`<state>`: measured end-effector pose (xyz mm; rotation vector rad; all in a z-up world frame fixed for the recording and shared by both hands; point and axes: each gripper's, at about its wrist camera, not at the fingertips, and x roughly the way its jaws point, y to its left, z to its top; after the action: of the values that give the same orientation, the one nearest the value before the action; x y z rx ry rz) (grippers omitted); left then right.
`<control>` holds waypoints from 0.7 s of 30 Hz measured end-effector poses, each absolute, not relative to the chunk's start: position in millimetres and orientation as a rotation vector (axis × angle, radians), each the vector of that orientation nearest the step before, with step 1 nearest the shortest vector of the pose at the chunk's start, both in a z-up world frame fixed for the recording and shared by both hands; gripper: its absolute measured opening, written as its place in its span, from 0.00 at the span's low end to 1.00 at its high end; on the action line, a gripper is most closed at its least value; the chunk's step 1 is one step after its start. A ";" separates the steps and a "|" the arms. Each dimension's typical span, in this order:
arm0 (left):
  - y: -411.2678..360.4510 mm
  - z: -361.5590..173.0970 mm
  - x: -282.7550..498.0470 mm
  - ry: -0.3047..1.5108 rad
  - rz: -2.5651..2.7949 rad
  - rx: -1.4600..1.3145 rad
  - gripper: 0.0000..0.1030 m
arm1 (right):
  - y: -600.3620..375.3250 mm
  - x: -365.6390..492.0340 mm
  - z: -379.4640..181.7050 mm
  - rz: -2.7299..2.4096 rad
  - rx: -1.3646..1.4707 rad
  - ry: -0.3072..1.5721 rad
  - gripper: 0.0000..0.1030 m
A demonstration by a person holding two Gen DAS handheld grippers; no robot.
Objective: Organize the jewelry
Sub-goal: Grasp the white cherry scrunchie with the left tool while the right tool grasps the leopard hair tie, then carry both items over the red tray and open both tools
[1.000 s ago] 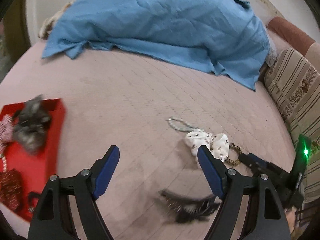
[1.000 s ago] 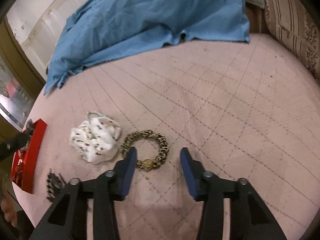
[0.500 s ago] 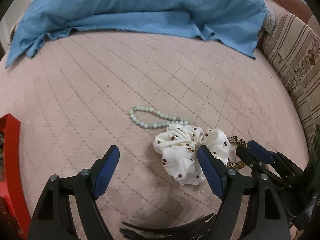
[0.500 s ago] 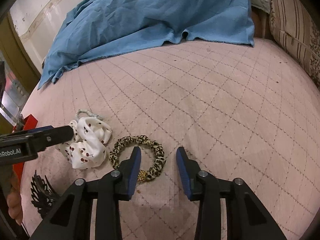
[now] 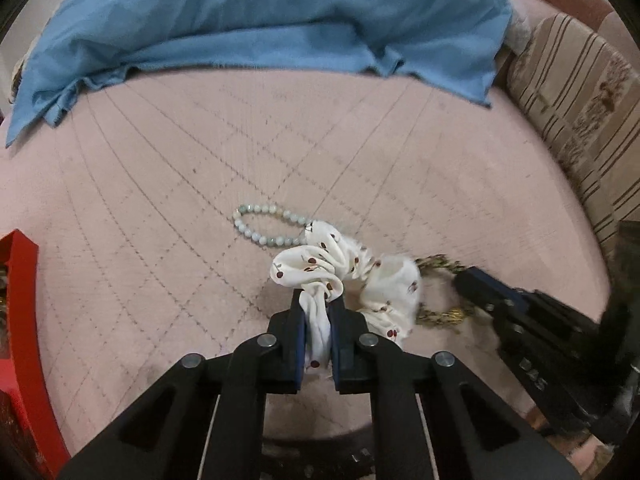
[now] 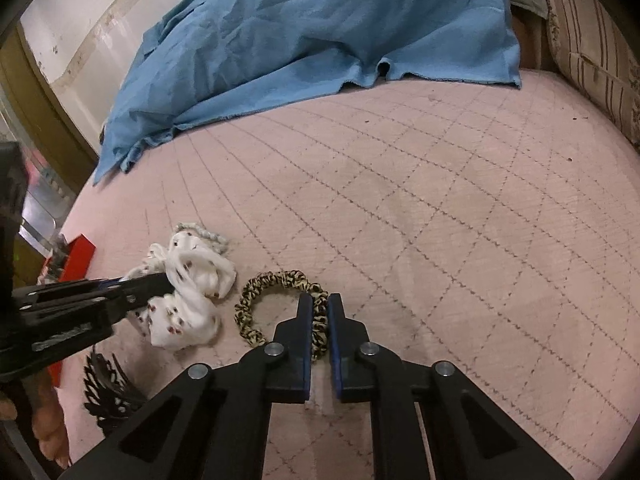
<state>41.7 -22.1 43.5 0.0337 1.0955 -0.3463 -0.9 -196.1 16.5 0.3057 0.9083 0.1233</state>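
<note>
Left hand-held gripper (image 5: 317,320) clenched on a fold of the white scrunchie (image 5: 344,276) on the bed (image 5: 160,208); right hand-held gripper (image 6: 319,320) clenched on the leopard scrunchie (image 6: 280,280) just beside it. Risk: bead bracelet (image 5: 264,228) touches the white scrunchie w/ its far end hidden under it, so a lift may drag it along. Thin pinch of loose fabric could slip en route to the red tray (image 5: 24,280); grippers close together, could knock if both lift at once.

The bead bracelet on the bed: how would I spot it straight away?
Start at the big blue sheet heaped at the far end of the pink quilt. Come toward the camera to the white spotted scrunchie. The bead bracelet touches its far side: the only loop of pale green beads, not fabric.
</note>
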 end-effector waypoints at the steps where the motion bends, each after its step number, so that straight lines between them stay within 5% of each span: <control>1: -20.3 48.5 38.3 1.084 -0.349 0.032 0.09 | -197.6 -1.6 18.6 0.124 0.318 0.902 0.08; 21: 94.6 139.8 -64.6 0.884 -0.211 -0.008 0.09 | -200.4 -27.1 52.9 0.126 0.396 0.813 0.08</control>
<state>-64.6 94.6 139.8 -0.0076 0.8836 -0.2115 -27.1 -200.4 52.9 0.3961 0.8128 0.1256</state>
